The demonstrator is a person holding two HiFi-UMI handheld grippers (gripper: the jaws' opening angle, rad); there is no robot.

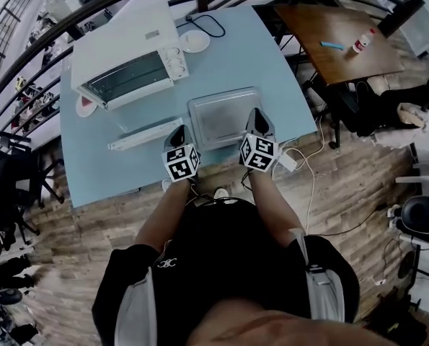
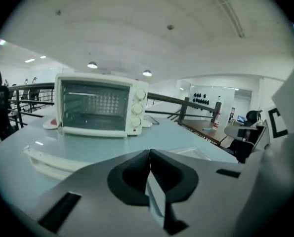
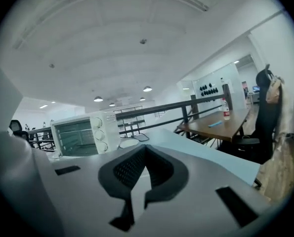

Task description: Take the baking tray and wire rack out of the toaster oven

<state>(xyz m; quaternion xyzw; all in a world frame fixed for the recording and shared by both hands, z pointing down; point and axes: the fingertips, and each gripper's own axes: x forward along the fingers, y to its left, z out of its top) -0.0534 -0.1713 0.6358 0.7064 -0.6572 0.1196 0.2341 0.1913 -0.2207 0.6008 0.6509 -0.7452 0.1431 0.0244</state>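
Here, both your tools are closed and empty. In the left gripper view the jaws of your left tool [image 2: 150, 154] stand together with nothing between them. In the right gripper view your right tool [image 3: 144, 149] shows the same.

In the head view the two tools sit side by side at the middle of the frame, over the near part of the pale blue worktop [image 1: 221, 56]. Each has its marker cube toward your body.

The tray [image 1: 225, 117] lies flat on the worktop at the centre of the frame, outside the oven [image 1: 127, 67]. The tip of your right tool is over the lower right corner of the tray; whether it touches the tray, the views do not show. Your left tool is just left of the tray's lower left corner. It is near the right end of a long white piece [image 1: 146, 134] that lies on the worktop below the oven.

The oven stands in the upper left of the frame, with its glass front toward you. A white plate [image 1: 195, 40] is just right of the oven, and a second plate [image 1: 86, 107] is at its lower left corner. A brown table [image 1: 340, 38] is in the upper right, apart from the worktop, with a bottle [image 1: 363, 43] on it.
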